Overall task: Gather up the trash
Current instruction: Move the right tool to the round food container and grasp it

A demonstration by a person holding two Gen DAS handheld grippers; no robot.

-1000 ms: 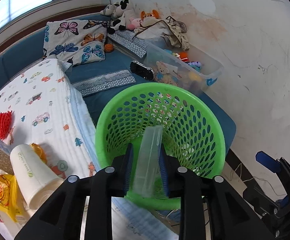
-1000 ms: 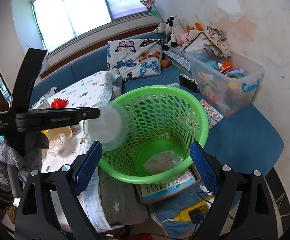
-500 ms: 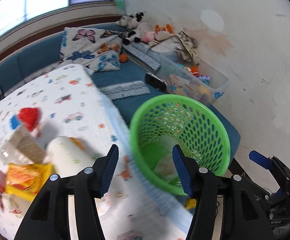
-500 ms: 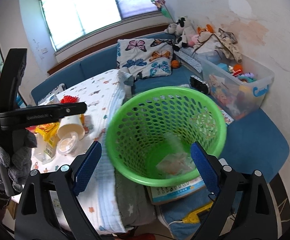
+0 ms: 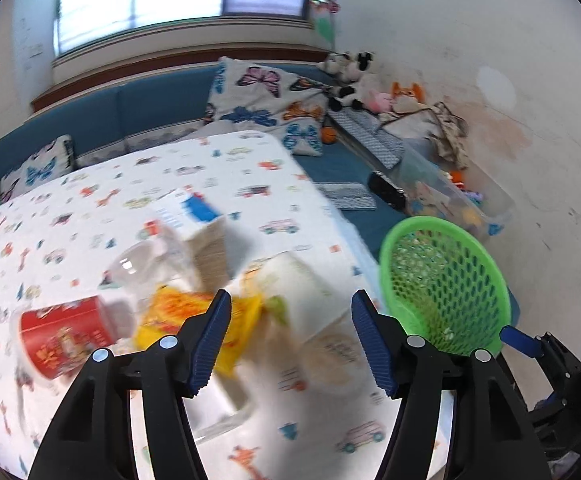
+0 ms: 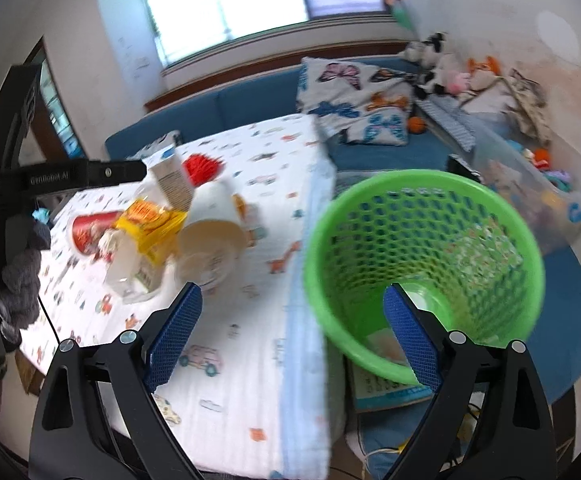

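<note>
left gripper [image 5: 290, 340]: jaws apart, just been opening, nothing between them; aimed at the trash pile [image 5: 194, 292] on the table [image 5: 90, 208], likely lining up the next pick
right gripper [image 6: 290, 340]: jaws apart, empty
basket [image 6: 422, 264]: just beside the table's edge, so drops are short
paper cup [image 6: 214, 236]: on its side nearest that edge
room: bare cloth in front of pile; pieces crowded

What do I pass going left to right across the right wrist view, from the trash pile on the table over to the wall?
Red can → yellow snack bag → white paper cup → green basket → clear toy bin.
</note>
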